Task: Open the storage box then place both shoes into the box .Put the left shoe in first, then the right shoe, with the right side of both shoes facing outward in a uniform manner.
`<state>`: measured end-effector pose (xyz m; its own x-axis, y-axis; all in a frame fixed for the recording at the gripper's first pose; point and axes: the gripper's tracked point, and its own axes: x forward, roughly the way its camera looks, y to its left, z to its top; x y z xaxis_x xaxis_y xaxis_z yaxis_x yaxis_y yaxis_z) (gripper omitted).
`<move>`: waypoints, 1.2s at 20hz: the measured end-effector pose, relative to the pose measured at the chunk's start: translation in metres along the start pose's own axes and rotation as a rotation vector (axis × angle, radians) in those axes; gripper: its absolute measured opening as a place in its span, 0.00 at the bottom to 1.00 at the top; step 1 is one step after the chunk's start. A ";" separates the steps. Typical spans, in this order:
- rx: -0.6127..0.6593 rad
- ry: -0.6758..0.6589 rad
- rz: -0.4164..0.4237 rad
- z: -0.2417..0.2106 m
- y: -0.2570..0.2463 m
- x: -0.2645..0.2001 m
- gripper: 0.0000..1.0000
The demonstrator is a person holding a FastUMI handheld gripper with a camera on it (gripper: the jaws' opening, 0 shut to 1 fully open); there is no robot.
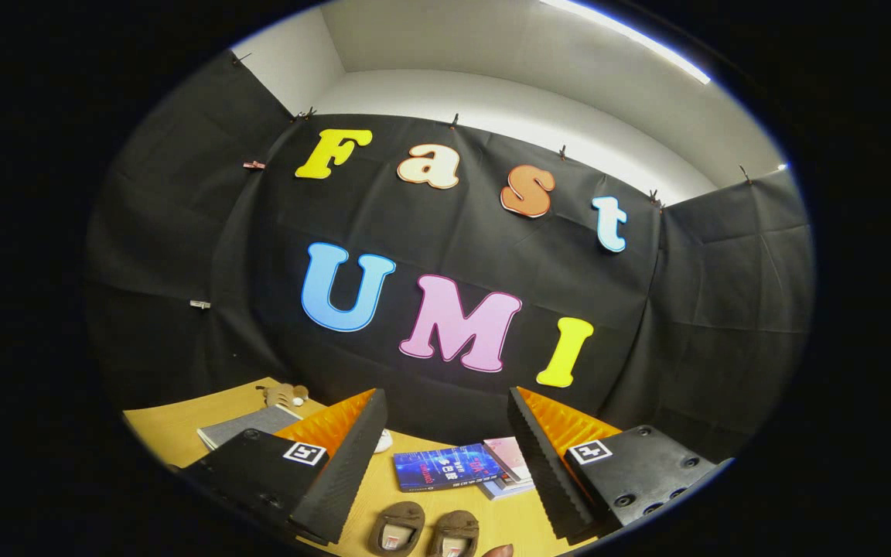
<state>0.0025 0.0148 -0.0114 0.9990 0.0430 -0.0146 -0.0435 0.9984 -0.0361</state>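
Two brown shoes (424,531) lie side by side on the wooden table (167,429), low between my fingers, their openings facing me. My gripper (445,456) hangs above the table with its jaws wide apart and nothing between them. One finger (349,456) stands left of the shoes, the other to their right. Beyond the shoes lies a dark blue book (438,468). A fingertip of a person's hand (498,551) shows just right of the shoes.
A pink book (509,456) lies stacked beside the blue one. A grey notebook (248,424) rests on the table's far left, with a small brown plush toy (285,395) behind it. A white object (383,441) peeks out by the left finger.
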 end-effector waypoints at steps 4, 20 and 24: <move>0.169 0.123 0.210 -0.037 0.043 0.013 0.97; 1.243 0.902 0.664 -0.298 0.190 0.089 0.96; 1.357 0.980 0.768 -0.316 0.220 0.089 0.96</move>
<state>0.0779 0.2266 -0.3364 0.3795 0.9109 -0.1620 0.1046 0.1317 0.9857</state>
